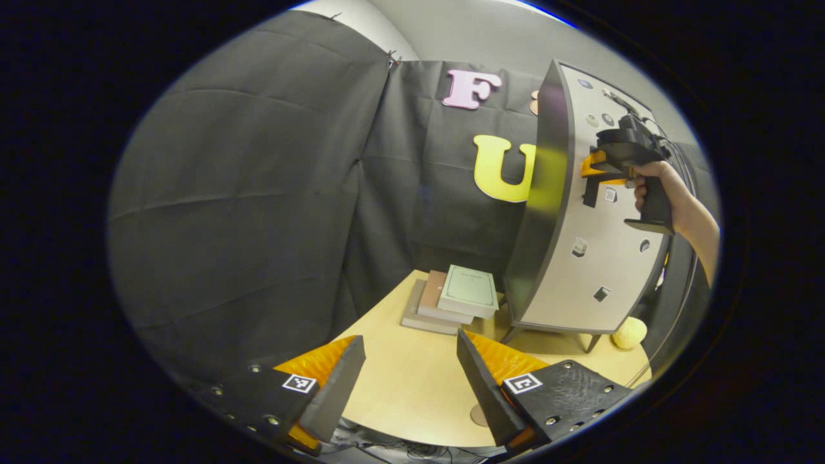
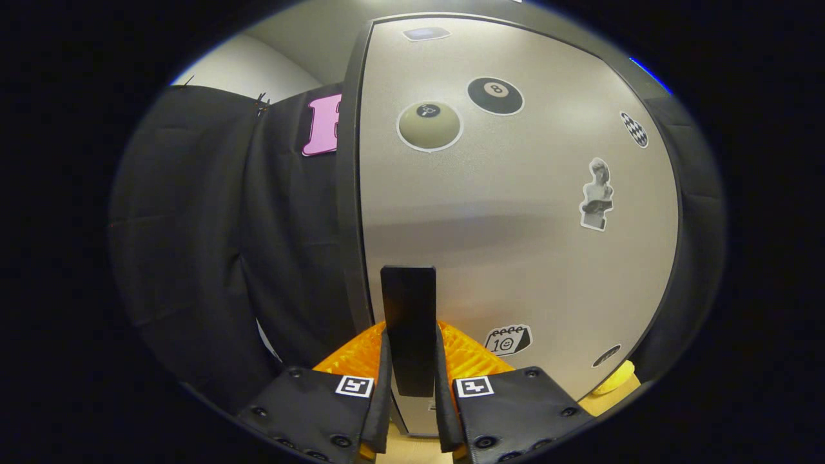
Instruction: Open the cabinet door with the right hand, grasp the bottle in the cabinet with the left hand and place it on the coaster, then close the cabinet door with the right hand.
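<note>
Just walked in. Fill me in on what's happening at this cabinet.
A person is working a small cabinet on a wooden table with a gripper in each hand. The right gripper is clamped on the dark handle of the sticker-covered cabinet door, apparently to swing it. The left gripper waits open and empty above the table, pointed toward a stack of books beside the cabinet. The bottle is not out on the table yet, so the door step looks to be underway.
</note>
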Motion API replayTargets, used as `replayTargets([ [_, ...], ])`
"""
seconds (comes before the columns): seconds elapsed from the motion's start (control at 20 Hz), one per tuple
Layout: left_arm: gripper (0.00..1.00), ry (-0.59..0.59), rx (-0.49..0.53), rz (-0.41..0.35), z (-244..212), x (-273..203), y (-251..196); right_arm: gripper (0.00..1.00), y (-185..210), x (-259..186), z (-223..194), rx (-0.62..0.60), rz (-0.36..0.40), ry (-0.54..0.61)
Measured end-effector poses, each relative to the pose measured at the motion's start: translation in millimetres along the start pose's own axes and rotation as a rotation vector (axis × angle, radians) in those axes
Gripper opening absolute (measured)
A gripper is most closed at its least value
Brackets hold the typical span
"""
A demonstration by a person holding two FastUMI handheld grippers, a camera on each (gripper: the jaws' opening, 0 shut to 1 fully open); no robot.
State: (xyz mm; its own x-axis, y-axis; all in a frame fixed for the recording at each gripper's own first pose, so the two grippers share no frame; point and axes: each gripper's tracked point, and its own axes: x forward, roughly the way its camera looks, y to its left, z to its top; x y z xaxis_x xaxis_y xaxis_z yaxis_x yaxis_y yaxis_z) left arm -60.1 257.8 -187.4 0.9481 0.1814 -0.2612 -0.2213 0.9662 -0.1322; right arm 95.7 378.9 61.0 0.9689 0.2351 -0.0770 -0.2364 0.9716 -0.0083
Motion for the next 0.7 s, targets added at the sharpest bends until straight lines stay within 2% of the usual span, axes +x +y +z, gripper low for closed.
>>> replayTargets([
  [0.05,0.89,0.001,0.001,-0.001,-2,-2,-1,0.27,0,-3,1,0.016,0.015,-0.008],
  [0.1,0.89,0.004,0.004,-0.003,-3,-2,-2,0.28,2,0,0,0.019,0.032,-0.012],
  [0.15,0.87,0.011,0.007,-0.005,-6,-3,-2,0.22,1,-4,0,0.006,0.046,-0.018],
  [0.2,0.89,0.016,0.011,-0.008,-7,-2,-4,0.22,0,-5,0,-0.007,0.061,-0.016],
  [0.3,0.87,0.011,0.016,-0.021,-4,-2,-9,0.16,2,-10,-1,-0.016,0.086,-0.015],
  [0.55,0.9,-0.006,0.056,-0.064,6,-6,-34,0.16,1,-29,-3,-0.036,0.149,-0.019],
  [0.65,0.87,-0.035,0.074,-0.086,14,-14,-47,0.13,-2,-31,-5,-0.042,0.192,-0.022],
  [0.7,0.87,-0.026,0.059,-0.101,14,-17,-55,0.16,-3,-32,-6,-0.046,0.218,-0.016],
])
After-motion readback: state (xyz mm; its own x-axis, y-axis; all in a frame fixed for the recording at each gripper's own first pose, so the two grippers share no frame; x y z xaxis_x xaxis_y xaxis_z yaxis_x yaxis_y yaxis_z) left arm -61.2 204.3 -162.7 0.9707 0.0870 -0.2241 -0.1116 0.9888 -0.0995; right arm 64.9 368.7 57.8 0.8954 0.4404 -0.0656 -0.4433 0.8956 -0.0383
